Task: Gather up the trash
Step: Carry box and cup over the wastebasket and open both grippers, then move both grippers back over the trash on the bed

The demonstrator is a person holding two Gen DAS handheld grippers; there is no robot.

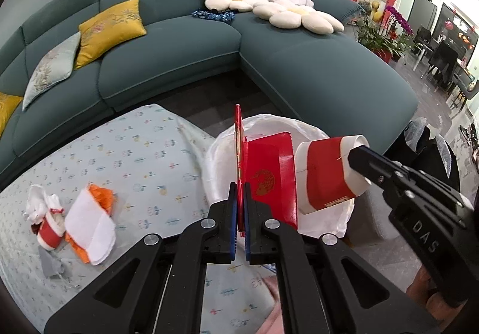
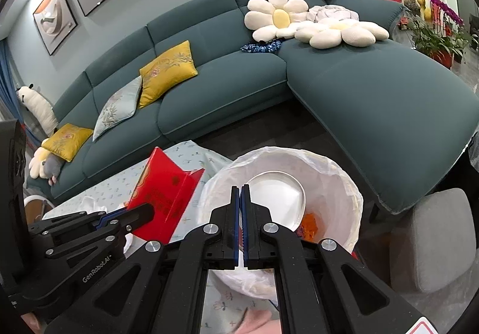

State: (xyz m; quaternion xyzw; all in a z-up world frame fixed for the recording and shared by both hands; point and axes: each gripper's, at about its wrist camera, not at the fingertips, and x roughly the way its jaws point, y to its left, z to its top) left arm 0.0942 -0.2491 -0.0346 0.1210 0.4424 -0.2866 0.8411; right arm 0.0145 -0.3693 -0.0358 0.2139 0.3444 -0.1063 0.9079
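Observation:
My left gripper [image 1: 240, 188] is shut on a red packet [image 1: 271, 177], held edge-on over the white-lined bin [image 1: 227, 154]. The packet also shows in the right wrist view [image 2: 166, 193], with the left gripper [image 2: 140, 212] gripping it left of the bin [image 2: 338, 181]. My right gripper [image 1: 356, 154] holds a red and white paper cup [image 1: 324, 172] by its rim over the bin. In its own view, the right gripper [image 2: 241, 188] has its jaws together above the bin; the cup is hidden there. The bin holds a white plate [image 2: 275, 196] and orange scraps [image 2: 310, 223].
On the patterned tablecloth [image 1: 134, 154] lie another red cup with white tissue [image 1: 49, 229], a white pad over orange wrapping [image 1: 89, 226] and a grey scrap [image 1: 52, 266]. A teal sofa [image 1: 179, 58] with cushions stands behind. A grey stool [image 2: 434, 238] sits right of the bin.

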